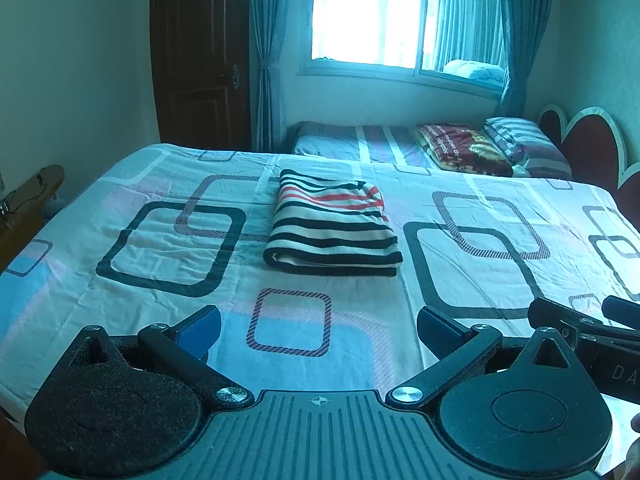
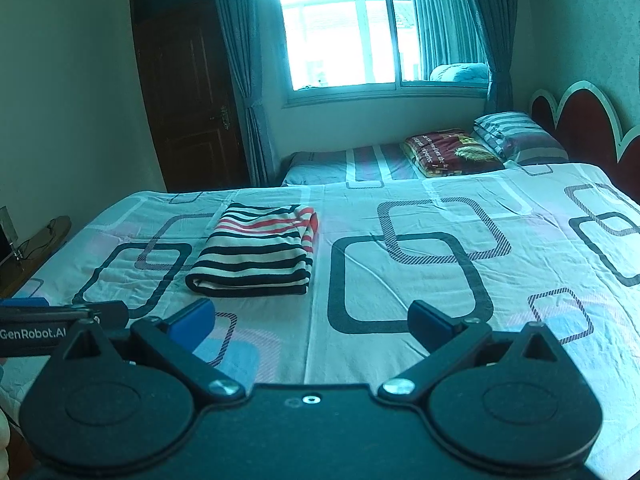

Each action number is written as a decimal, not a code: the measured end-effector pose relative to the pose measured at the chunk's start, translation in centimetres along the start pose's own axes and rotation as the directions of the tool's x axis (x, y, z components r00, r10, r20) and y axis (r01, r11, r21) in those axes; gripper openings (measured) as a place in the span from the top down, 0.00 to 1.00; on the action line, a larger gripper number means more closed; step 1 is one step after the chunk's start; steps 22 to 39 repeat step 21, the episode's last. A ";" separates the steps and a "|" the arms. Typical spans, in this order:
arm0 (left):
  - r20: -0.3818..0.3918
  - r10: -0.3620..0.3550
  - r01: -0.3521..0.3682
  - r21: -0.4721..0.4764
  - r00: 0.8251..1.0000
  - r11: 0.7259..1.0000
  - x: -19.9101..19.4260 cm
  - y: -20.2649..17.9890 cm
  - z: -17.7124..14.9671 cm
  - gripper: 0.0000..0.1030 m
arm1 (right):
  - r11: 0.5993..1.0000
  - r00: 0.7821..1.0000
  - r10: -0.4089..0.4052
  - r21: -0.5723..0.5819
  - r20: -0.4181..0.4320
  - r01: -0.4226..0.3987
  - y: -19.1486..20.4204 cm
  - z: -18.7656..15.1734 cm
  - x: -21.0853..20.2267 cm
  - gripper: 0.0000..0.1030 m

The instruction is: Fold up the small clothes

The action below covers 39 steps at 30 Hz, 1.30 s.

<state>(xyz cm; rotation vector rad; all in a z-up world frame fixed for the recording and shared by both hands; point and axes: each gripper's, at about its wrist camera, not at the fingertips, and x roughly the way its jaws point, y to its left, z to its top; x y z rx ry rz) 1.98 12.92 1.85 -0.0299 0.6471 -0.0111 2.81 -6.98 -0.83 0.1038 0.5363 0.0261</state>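
Observation:
A small striped garment, white with black and red stripes, lies folded into a neat rectangle on the bed; in the right wrist view the same garment sits left of centre. My left gripper is open and empty, held above the sheet well short of the garment. My right gripper is also open with nothing between its blue pads, to the right of and nearer than the garment. The right gripper's body shows at the right edge of the left wrist view.
The bed sheet is pale with dark square outlines. A second bed beyond carries a dark red folded blanket and a striped pillow. A red headboard is at right, a wooden door and a window behind.

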 end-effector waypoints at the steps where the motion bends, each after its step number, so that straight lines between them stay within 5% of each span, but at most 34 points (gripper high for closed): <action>1: -0.001 0.000 0.000 0.003 1.000 1.000 0.1 0.0 0.0 0.00 | 1.000 1.000 0.000 0.000 -0.001 0.000 0.0 0.0 0.1 0.01; 39: 0.066 -0.002 -0.003 0.071 0.998 0.997 2.1 -2.0 1.1 0.00 | 1.000 1.000 -0.003 0.018 -0.024 0.003 -0.7 -0.1 2.4 0.01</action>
